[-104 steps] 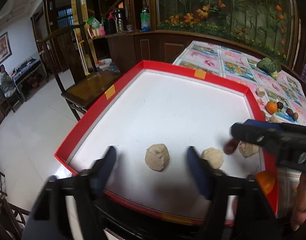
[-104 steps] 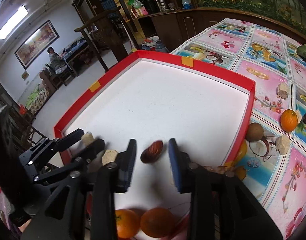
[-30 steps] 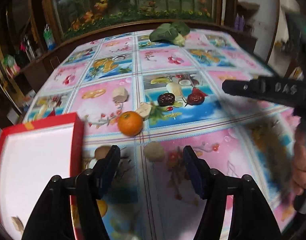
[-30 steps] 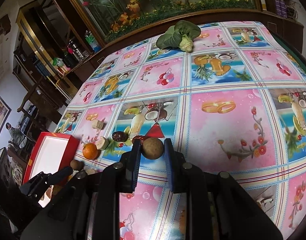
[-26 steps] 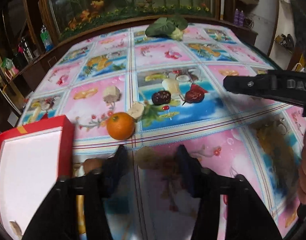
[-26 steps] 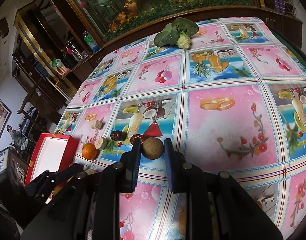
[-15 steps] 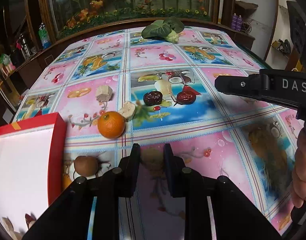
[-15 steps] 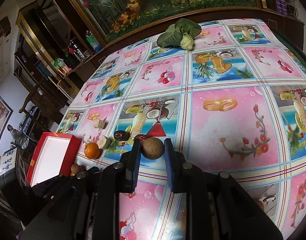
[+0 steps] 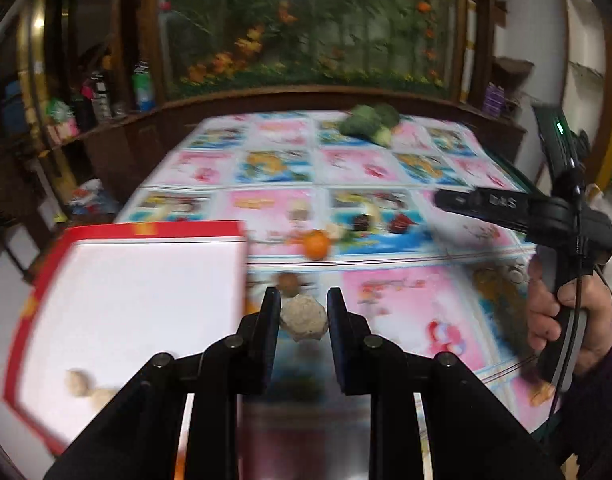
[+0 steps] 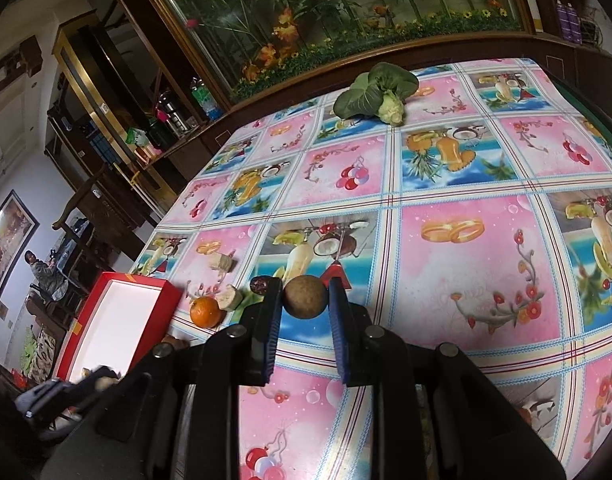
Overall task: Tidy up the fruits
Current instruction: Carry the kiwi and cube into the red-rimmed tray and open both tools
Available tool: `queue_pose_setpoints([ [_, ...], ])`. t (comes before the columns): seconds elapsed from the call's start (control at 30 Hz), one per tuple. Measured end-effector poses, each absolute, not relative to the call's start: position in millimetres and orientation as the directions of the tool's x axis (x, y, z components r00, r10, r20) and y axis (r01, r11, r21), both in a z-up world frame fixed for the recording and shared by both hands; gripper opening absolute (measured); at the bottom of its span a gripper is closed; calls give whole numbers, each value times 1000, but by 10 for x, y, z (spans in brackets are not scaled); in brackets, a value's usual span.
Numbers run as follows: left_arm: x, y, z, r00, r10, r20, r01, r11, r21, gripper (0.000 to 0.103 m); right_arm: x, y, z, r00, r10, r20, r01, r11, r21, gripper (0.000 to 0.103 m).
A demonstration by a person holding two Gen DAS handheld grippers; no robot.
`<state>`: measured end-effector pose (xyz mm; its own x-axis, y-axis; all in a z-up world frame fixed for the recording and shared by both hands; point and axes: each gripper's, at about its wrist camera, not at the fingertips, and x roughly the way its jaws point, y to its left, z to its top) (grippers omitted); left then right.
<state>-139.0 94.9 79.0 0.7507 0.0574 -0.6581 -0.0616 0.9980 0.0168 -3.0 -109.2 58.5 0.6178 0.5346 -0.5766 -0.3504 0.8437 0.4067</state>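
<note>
Left wrist view: the left gripper (image 9: pixel 304 314) is clamped on a pale rough lump (image 9: pixel 304 317), pinched between both fingers and lifted off the cloth. The red tray (image 9: pixel 154 230) lies ahead and to this gripper's left, its near corner just beside the left finger, so the left hand is judged the nearer one to the tray and the coming carry runs leftward. Two pale lumps (image 9: pixel 78 383) sit in the tray's near left corner, though blur makes the count uncertain. Straight ahead of the fingertips rests one brown round fruit (image 9: pixel 288 283); farther ahead, one orange (image 9: pixel 316 244) and two dark dates (image 9: pixel 361 222). The right gripper (image 9: pixel 443 199) hangs ahead and to the right, its jaws hidden from here.

Right wrist view: the right gripper (image 10: pixel 304 298) is closed on one round brown fruit (image 10: pixel 304 296), which has no long axis to speak of. The tray (image 10: pixel 88 308) lies well apart, ahead and far to this gripper's left. Between them, to the left of the fingers, are one orange (image 10: pixel 204 311), one pale slice (image 10: pixel 230 297), one pale chunk (image 10: pixel 222 261) and one dark date (image 10: pixel 260 284). One leafy green vegetable (image 10: pixel 375 90) lies far ahead.
</note>
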Motion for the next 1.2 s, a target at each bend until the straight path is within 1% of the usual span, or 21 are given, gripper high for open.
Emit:
queue_pose_setpoints([
  [0.13,-1649,1325,851,756,131,-641,-161,987,11,23,-93,-1036,587,635,529,-562,-380,848,369,25],
  [0.3,-1927,1674,829,755,195,-626,-241,970,11,23,-147,-1016,578,672,504,-542,-389,863,321,25],
  [0.47,-2165,1997,710,740,220,-635,-298,954,-18,23,-161,-1001,521,675,470,-569,-347,882,318,25],
  [0.57,-2210,2161,665,731,228,-644,-324,945,-34,23,-313,-858,584,644,525,-557,-377,851,365,25],
  [0.67,-2223,2261,669,732,245,-636,-345,938,-36,23,-598,-488,680,595,605,-528,-474,795,377,25],
  [0.77,-2238,2359,663,732,265,-628,-371,928,-41,23,-877,61,691,466,709,-529,-589,695,412,25],
  [0.83,-2276,2425,633,728,273,-628,-383,923,-43,23,-1047,401,682,390,745,-541,-658,636,403,25],
  [0.9,-2307,2479,593,724,269,-635,-391,919,-56,23,-1198,634,647,342,762,-550,-698,598,394,25],
  [1.03,-2301,2533,541,720,266,-641,-391,919,-57,23,-1279,845,544,314,757,-573,-722,582,373,25],
  [1.2,-2190,2623,498,707,273,-653,-395,917,-44,23,-1292,1117,563,293,751,-592,-745,567,351,25],
])
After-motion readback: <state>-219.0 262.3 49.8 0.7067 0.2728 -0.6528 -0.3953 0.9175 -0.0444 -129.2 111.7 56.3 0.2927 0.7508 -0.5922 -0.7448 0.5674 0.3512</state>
